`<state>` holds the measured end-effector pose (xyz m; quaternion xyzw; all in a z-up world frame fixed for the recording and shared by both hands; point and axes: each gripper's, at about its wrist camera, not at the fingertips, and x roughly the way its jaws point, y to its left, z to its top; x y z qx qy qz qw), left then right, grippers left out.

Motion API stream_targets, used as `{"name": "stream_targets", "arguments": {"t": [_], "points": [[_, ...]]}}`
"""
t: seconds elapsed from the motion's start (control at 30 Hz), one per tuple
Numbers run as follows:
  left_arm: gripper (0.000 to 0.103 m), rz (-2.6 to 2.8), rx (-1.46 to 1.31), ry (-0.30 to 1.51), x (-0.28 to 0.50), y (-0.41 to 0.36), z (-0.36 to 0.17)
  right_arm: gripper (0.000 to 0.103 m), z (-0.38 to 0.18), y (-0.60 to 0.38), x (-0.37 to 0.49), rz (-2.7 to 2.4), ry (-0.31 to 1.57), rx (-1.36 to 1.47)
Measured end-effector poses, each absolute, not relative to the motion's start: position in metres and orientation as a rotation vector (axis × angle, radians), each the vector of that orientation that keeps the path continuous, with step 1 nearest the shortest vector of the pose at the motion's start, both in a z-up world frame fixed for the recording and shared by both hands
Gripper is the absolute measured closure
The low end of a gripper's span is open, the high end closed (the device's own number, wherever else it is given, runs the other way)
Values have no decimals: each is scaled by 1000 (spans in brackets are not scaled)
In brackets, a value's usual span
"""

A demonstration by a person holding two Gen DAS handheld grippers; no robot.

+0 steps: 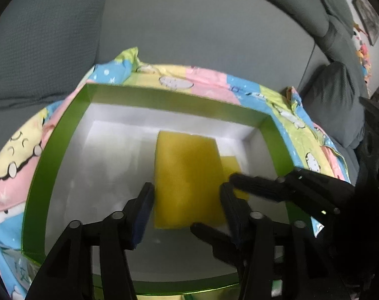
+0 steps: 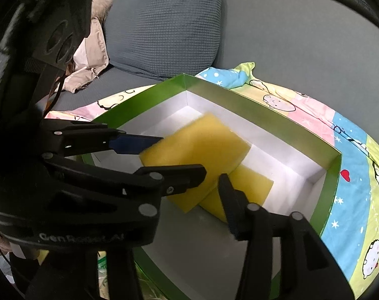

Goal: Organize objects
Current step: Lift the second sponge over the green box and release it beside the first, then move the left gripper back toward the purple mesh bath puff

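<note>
Left claw (image 1: 186, 200) spread | yellow sponge (image 1: 186, 175) between fingers, seemingly untouched | right claw (image 2: 202, 187) spread

Grey-green sofa (image 1: 189, 25) fills the backdrop, its waffle-textured cushion (image 2: 164, 25) propped against the backrest and a second cushion (image 1: 337, 105) at the far arm. A pastel cartoon-print blanket (image 2: 352, 175) is spread over the seat; a beige quilted garment (image 2: 91, 50) lies crumpled beside the cushion. Framed pictures (image 1: 367, 15) hang on a pale wall; light is soft and even.
</note>
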<state>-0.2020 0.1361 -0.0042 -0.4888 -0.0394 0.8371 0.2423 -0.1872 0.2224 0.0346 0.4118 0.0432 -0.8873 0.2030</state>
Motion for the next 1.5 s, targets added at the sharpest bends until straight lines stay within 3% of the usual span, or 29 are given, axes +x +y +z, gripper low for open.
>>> {"name": "stream_targets", "arguments": {"t": [0.03, 0.07, 0.27, 0.47, 0.57, 0.97, 1.5], "points": [[19, 2289, -1356, -103, -202, 137, -6, 42, 34, 223, -187, -2478, 121, 1156], [12, 2299, -1361, -106, -202, 136, -7, 33, 35, 224, -187, -2484, 119, 1157], [4, 2307, -1379, -118, -198, 132, -3, 25, 40, 232, -181, -2518, 116, 1161], [3, 2311, -1342, -147, -189, 116, 17, 22, 51, 243, -166, -2574, 90, 1152], [3, 2319, -1300, -165, -178, 100, 32, 15, 60, 253, -153, -2612, 49, 1127], [3, 2429, -1163, -276, -124, 23, 77, 14, 90, 267, -89, -2662, -51, 985], [3, 2553, -1308, -354, -51, -57, 42, 14, 84, 211, -28, -2427, -43, 909]]}}
